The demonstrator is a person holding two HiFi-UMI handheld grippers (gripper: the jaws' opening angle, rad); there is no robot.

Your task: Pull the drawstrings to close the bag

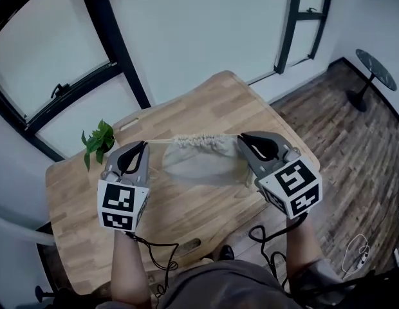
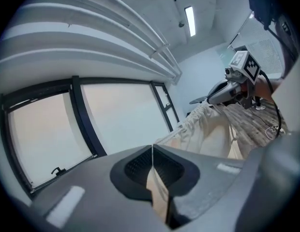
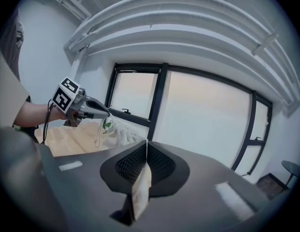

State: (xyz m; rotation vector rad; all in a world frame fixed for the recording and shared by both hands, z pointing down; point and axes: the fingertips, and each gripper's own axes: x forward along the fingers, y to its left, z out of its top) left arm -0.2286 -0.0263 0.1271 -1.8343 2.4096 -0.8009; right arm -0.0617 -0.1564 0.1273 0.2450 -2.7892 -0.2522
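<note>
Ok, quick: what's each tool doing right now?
Left tool: closed on the left drawstring.
Right tool: closed on the right drawstring.

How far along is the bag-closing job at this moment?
Done: the beige cloth drawstring bag has a gathered mouth. In hand: left tongs and right tongs each clamp a cream drawstring, bag hanging between them. Left: gathers look wide, so probably more pulling.
</note>
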